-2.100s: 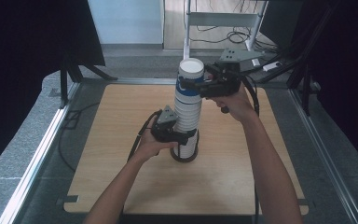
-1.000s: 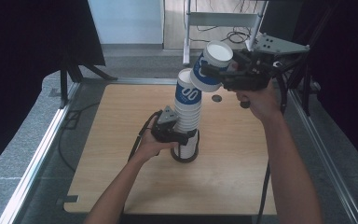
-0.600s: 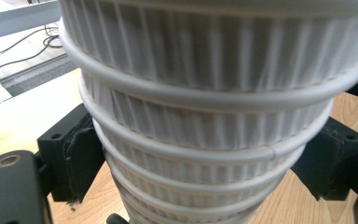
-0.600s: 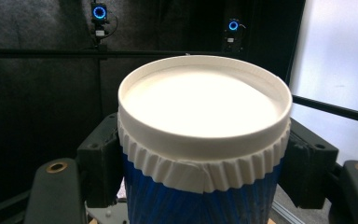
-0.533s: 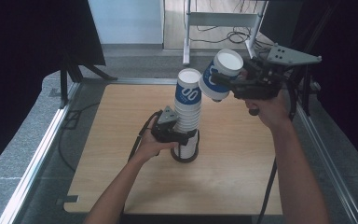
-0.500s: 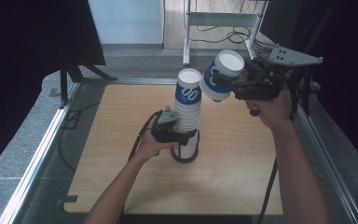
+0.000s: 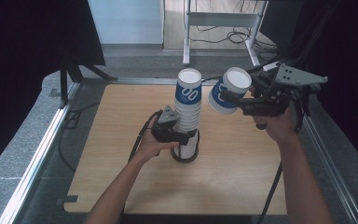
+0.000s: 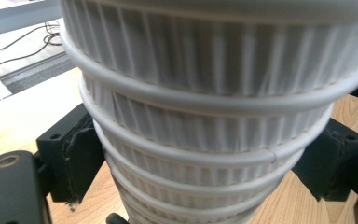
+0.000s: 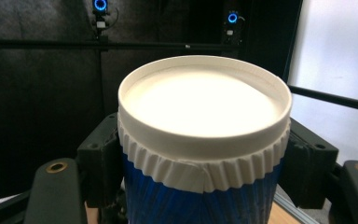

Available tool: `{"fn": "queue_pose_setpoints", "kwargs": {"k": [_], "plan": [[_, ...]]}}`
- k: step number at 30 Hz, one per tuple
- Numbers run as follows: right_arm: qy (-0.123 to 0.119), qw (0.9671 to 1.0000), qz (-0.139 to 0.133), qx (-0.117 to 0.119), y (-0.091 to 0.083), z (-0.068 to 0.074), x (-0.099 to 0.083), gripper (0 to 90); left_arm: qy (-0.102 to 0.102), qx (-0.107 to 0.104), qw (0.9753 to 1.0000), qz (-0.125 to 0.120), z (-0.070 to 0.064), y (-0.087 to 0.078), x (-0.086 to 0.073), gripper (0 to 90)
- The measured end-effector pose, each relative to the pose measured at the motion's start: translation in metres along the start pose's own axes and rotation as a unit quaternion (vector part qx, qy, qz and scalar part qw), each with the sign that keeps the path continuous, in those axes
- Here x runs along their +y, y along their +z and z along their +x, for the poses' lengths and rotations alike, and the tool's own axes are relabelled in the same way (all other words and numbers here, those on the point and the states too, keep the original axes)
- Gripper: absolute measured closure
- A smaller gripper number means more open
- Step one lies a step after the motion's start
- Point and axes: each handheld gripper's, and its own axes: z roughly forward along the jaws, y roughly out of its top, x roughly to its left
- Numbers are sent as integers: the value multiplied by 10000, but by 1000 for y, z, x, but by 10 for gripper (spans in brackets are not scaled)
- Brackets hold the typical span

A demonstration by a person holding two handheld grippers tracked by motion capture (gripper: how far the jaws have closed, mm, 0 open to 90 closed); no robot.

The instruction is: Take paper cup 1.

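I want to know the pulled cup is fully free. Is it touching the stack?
Apart. The high view shows bare table between the cup in the right gripper and the stack.

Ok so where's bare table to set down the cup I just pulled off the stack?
The right gripper holds the single cup in the air. The table is bare right of the stack, out to its right edge, and along the near edge. The far left corner is bare too. It is crowded at the stack's base, where the left gripper clamps it.
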Motion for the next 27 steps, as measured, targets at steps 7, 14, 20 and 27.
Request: {"fn": "queue_pose_setpoints", "kwargs": {"k": [7, 14, 20, 27], "plan": [[0, 10000, 65, 75, -1, 4, -17, 269, -26, 22, 10000, -8, -1, 0, 0, 124], [78, 9998, 137, 147, 1, 7, -34, 269, -66, -14, 10000, 27, -1, -2, 2, 113], [78, 9996, 204, 175, 2, 9, -46, 268, -83, 11, 10000, -47, -1, -7, 3, 100], [135, 9996, 198, 166, 1, 9, -57, 268, -41, 60, 9999, -76, -3, -12, 1, 97]]}}
